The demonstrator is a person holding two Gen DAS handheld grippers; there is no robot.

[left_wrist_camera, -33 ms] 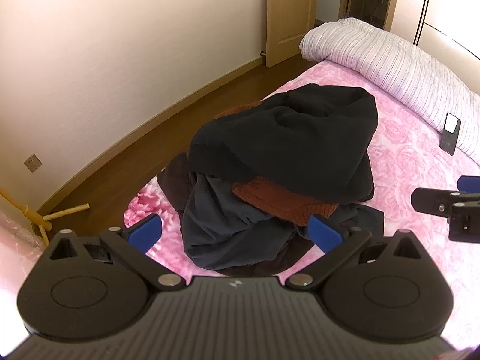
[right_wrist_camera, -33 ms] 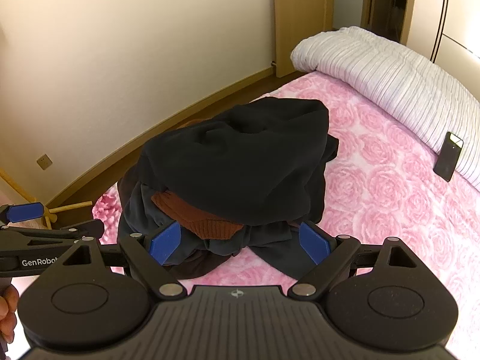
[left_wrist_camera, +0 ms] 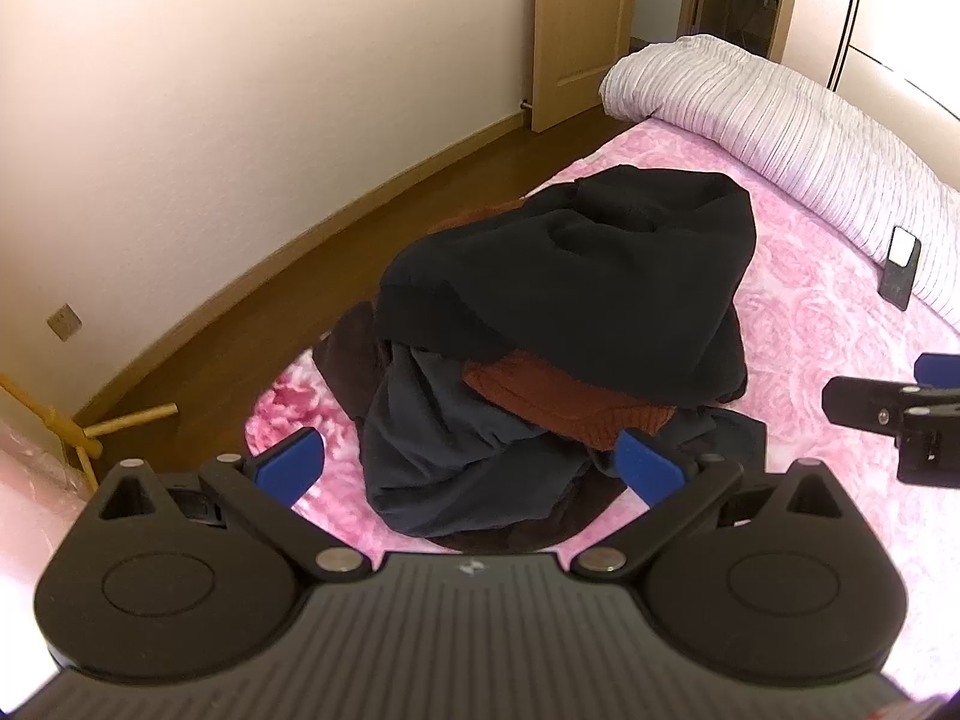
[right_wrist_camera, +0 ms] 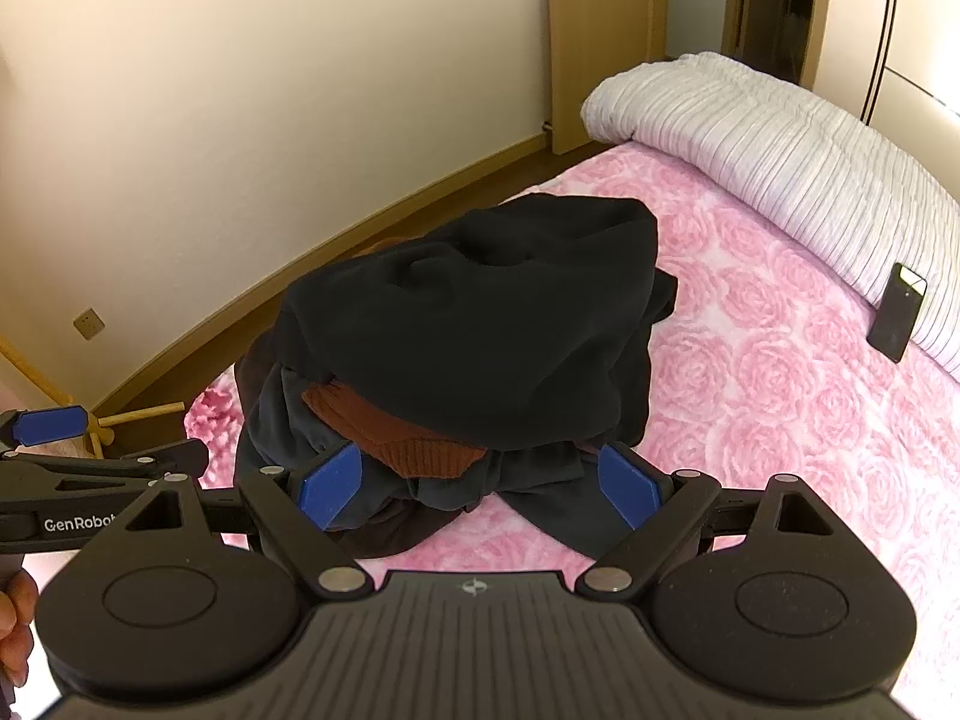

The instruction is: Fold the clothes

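Pile of clothes (left_wrist_camera: 558, 354) heaped on the pink rose-pattern bedspread (right_wrist_camera: 780, 408), close to the bed's left edge and near corner; black garment (right_wrist_camera: 480, 324) draped on top, rust-brown knit (left_wrist_camera: 564, 402) poking out beneath it, dark blue-grey garment (left_wrist_camera: 456, 456) at the bottom spilling toward the cameras; a dark brown piece (left_wrist_camera: 351, 360) hanging over the bed edge at left.

Open bedspread to the right of the pile, broad and bare up to the rolled white striped duvet (right_wrist_camera: 780, 150) along the far side; phone (right_wrist_camera: 897, 318) leaning against that duvet, well apart from the pile.

Wooden floor (left_wrist_camera: 240, 300) directly left of the pile, then wall; wooden stand legs (left_wrist_camera: 108, 432) on the floor near the bed corner; door (right_wrist_camera: 600, 42) at the far end.

Left gripper (left_wrist_camera: 468, 468) poised just short of the pile, blue pads spread wide, nothing between them; right gripper (right_wrist_camera: 480, 480) likewise spread wide and empty, low at the pile's near edge; contact with cloth not discernible.
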